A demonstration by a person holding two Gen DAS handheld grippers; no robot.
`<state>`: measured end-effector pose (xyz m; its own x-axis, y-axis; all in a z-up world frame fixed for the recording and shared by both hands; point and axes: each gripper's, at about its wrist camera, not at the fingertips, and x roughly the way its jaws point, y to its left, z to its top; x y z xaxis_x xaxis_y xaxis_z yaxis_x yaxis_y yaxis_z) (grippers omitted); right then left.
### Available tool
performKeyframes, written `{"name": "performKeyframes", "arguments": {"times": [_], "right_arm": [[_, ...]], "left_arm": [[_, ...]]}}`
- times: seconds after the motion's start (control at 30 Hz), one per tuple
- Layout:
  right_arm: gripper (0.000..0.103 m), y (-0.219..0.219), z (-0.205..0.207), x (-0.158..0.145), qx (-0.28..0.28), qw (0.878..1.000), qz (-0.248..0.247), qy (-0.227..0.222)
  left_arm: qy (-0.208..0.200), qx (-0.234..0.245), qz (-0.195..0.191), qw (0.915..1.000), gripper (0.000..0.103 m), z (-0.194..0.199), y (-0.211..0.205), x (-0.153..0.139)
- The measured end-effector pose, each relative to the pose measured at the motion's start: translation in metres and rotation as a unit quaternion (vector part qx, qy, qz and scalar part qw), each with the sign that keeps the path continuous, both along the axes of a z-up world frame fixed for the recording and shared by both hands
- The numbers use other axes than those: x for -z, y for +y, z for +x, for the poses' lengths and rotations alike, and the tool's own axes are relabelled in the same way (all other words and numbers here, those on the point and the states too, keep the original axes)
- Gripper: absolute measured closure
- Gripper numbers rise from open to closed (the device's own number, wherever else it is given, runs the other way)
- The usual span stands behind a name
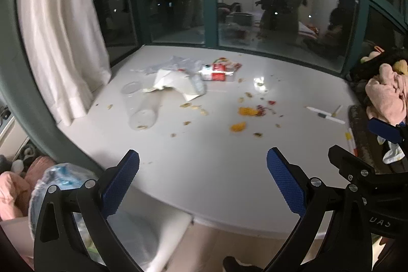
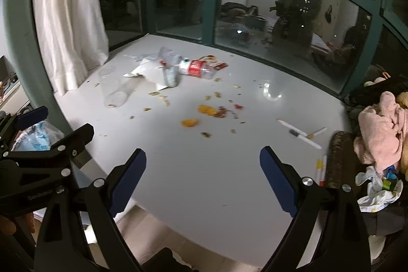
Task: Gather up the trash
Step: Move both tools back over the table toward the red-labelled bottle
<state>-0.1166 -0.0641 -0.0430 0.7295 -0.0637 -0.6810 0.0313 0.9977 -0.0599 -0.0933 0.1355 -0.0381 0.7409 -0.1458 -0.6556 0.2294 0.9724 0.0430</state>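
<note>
**Litter on white window ledge, both grippers empty**

Trash, far side of the white ledge (image 1: 216,170), near the window:
- One crushed plastic bottle (image 2: 197,68) with a red label; the label's print is too blurred to read. It lies on its side, touching a red-and-yellow snack wrapper (image 2: 215,60) behind it.
- One crumpled white paper (image 1: 176,83), with a clear plastic bag (image 1: 178,63) bunched behind it and a silvery pouch (image 2: 171,75) lying on it.
- One clear plastic cup (image 1: 141,111) on its side, left of the paper, near the curtain hem.
- Two orange peel pieces (image 2: 190,122), mid-ledge, close together, with red scraps just beside the farther one.
- Small tan crumbs scattered around the peel; too many and too small to count.
- Pens (image 2: 301,134) at the right edge: two crossed, another lying nearer along the ledge's rim.

Grippers:
- Left gripper (image 1: 202,175): blue-padded jaws spread wide, nothing between them, over the near part of the ledge.
- Right gripper (image 2: 203,176): jaws likewise apart and empty, beside the left one. Partial white lettering on its body in the left view, not legible in full.

Surroundings:
- One white curtain (image 1: 58,29), left.
- Dark green-framed window (image 2: 293,17) reflecting a person.
- Pink cloth (image 2: 380,124) heaped at right.
- Clear bag with blue print (image 1: 58,175) at lower left.
</note>
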Motion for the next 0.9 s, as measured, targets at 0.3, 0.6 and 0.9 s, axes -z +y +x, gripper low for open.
{"name": "performKeyframes", "arguments": {"times": [0.3,0.6,0.9], "right_arm": [[0.016,-0.067,-0.007,0.004,0.025,1.000,0.007,0.000],[0.016,-0.102,-0.009,0.008,0.054,0.998,0.027,0.001],[0.016,-0.119,0.000,0.015,0.068,0.997,0.032,0.008]], "left_arm": [[0.012,0.023,-0.007,0.9996,0.006,-0.002,-0.066,0.005],[0.014,0.048,0.008,0.9987,0.006,0.002,-0.101,0.004],[0.023,0.062,0.006,0.9978,0.006,0.016,-0.114,0.012]]}}
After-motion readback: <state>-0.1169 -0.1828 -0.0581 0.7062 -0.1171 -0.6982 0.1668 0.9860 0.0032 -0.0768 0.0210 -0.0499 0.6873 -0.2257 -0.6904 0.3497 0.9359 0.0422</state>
